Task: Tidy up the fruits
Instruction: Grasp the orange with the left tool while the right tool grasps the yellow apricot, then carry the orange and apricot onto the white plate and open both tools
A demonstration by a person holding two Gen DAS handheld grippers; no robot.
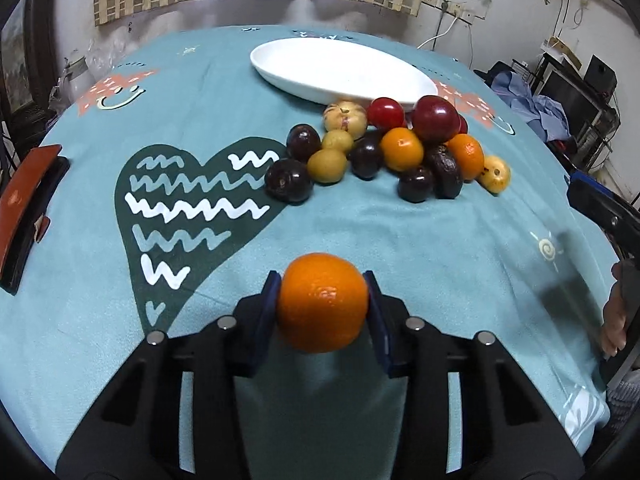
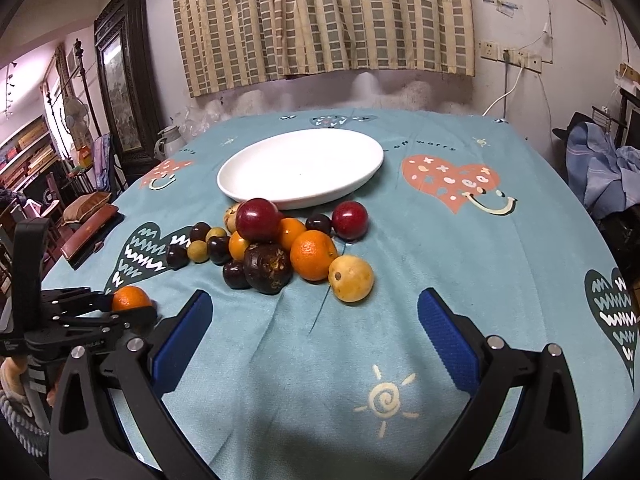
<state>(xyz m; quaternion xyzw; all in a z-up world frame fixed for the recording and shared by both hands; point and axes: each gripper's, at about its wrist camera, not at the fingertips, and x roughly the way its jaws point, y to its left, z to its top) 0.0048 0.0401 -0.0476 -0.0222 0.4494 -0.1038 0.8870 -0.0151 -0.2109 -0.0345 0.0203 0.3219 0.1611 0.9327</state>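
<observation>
My left gripper (image 1: 322,298) is shut on an orange (image 1: 323,302), its blue pads pressed against both sides just above the teal tablecloth. In the right wrist view the same orange (image 2: 131,298) shows at the far left in the left gripper (image 2: 120,304). A pile of fruit (image 1: 384,148) lies beyond it: oranges, red plums, dark purple fruits, small yellow-green ones and a yellow one. The fruit pile (image 2: 280,248) sits right in front of an empty white plate (image 2: 300,164), also in the left wrist view as the plate (image 1: 344,68). My right gripper (image 2: 316,320) stands open over bare cloth, short of the pile.
A brown leather case (image 1: 24,208) lies at the table's left edge, also seen as the case (image 2: 90,236). A person's hand (image 1: 614,320) shows at the right edge. Blue clothes (image 2: 600,168) and furniture crowd the room to the right, a kettle (image 2: 170,140) stands behind the table's far left.
</observation>
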